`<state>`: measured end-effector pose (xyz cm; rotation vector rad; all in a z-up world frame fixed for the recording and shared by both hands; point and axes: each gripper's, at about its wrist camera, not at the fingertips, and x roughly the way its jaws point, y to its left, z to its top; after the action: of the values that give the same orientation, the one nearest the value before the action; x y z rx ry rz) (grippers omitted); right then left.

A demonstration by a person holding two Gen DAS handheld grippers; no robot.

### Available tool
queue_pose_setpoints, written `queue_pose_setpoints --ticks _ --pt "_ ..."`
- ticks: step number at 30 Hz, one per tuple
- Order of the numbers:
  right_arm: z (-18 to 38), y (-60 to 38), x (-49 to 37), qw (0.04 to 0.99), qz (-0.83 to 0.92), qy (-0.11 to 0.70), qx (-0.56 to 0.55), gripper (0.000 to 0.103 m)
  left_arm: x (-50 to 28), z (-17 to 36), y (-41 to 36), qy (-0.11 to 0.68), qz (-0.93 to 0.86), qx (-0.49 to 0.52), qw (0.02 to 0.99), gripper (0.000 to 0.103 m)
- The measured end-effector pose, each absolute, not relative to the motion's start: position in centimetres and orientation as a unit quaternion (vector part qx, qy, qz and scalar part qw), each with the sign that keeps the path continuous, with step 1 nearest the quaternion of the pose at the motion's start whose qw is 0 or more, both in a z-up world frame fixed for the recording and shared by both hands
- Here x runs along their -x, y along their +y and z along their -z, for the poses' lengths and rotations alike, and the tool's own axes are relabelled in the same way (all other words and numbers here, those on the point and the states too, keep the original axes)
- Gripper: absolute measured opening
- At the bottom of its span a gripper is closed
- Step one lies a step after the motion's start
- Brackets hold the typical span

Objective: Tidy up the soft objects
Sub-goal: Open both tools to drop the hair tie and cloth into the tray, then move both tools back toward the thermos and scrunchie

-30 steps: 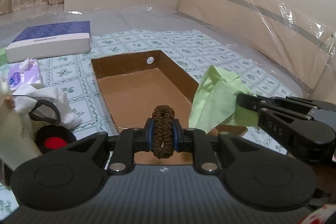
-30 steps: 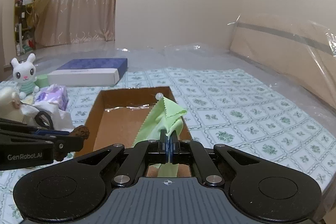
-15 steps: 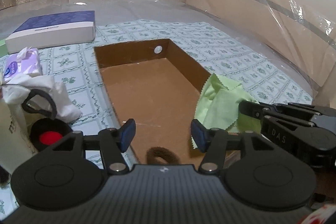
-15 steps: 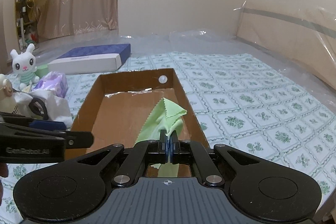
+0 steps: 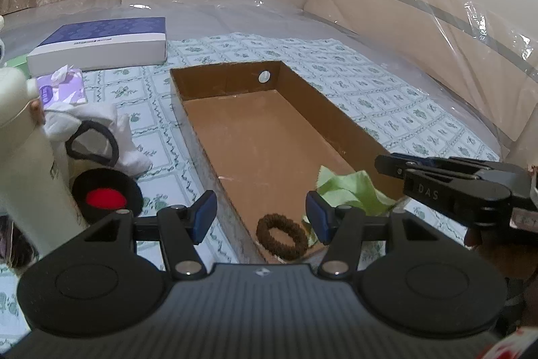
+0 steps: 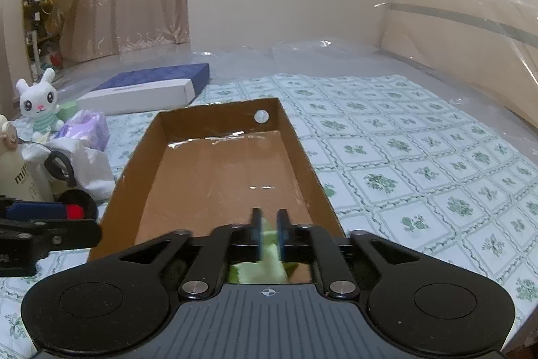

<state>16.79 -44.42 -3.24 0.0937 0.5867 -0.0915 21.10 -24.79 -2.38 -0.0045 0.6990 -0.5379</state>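
Observation:
An open cardboard box (image 5: pixel 339 120) lies on the patterned bed cover. A brown hair tie (image 5: pixel 281 236) rests on the box floor at its near end, just below my left gripper (image 5: pixel 260 215), which stands open with nothing between its blue pads. A light green cloth (image 5: pixel 349 190) lies crumpled in the box's near right corner. In the right wrist view the green cloth (image 6: pixel 265 270) sits low between the fingers of my right gripper (image 6: pixel 269 229). Its jaws are opening and the pads no longer press on it. The right gripper (image 5: pixel 381 162) hovers over the box's right wall.
Left of the box lie a white cloth with a black hair band (image 5: pixel 92 140), a black disc with a red centre (image 5: pixel 106 197), a cream bottle (image 5: pixel 23 157), a purple tissue pack (image 5: pixel 62 86) and a blue-and-white flat box (image 5: pixel 101 42). A rabbit plush (image 6: pixel 37 103) sits far left. A plastic-wrapped headboard (image 5: pixel 437 56) borders the right.
My left gripper opened and the brown hair tie dropped into the box. My right gripper sank with the green cloth into the box, and its jaws have parted.

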Motion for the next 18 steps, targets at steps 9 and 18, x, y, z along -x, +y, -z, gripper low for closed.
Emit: queue_pose_setpoints --ticks 9,18 --pt "2.9 -44.0 -14.0 0.954 0.05 0.288 -0.062 0.052 -18.8 3.0 -22.8 0.349 0.249 0.009 0.903 0.055" --pt "2.2 -40.5 -10.3 0.954 0.033 0.291 -0.072 0.053 -16.1 2.6 -19.7 0.346 0.224 0.009 0.911 0.058"
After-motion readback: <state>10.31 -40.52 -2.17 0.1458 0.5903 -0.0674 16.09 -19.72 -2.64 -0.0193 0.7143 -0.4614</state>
